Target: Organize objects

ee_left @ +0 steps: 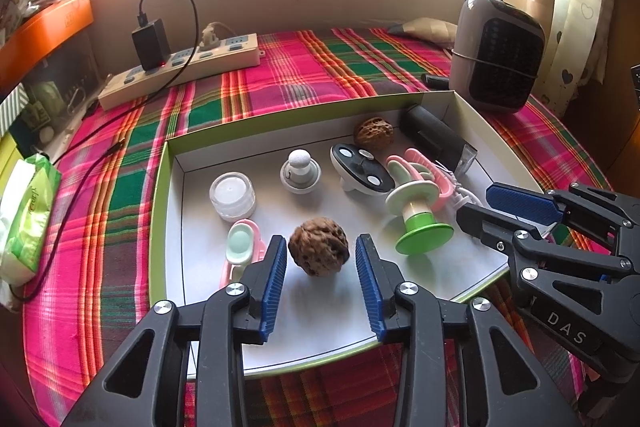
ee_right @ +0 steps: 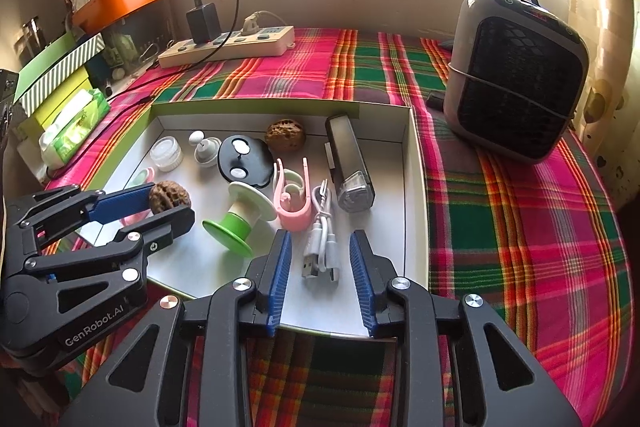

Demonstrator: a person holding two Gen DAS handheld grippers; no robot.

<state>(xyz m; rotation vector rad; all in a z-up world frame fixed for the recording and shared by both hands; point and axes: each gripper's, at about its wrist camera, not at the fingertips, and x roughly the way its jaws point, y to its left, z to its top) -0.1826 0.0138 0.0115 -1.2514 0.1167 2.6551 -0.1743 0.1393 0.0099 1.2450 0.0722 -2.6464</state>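
A white shallow box with a green rim (ee_left: 159, 211) (ee_right: 416, 187) lies on a plaid cloth and holds several small items. A brown walnut (ee_left: 318, 247) (ee_right: 170, 195) rests on its floor between the blue pads of my left gripper (ee_left: 321, 241) (ee_right: 170, 205); a gap shows on each side, so the jaws are open. My right gripper (ee_right: 320, 235) (ee_left: 476, 203) straddles a coiled white USB cable (ee_right: 320, 251) with its pads clear of it, also open. A second walnut (ee_left: 374, 133) (ee_right: 285, 135) sits at the back.
Also in the box are a black torch (ee_right: 350, 163), a green and white spool (ee_left: 420, 219), a pink clip (ee_right: 294, 199), a black disc (ee_left: 362, 169) and a small jar (ee_left: 233, 195). A heater (ee_right: 516, 75), a power strip (ee_left: 180, 67) and a tissue pack (ee_left: 24, 219) surround it.
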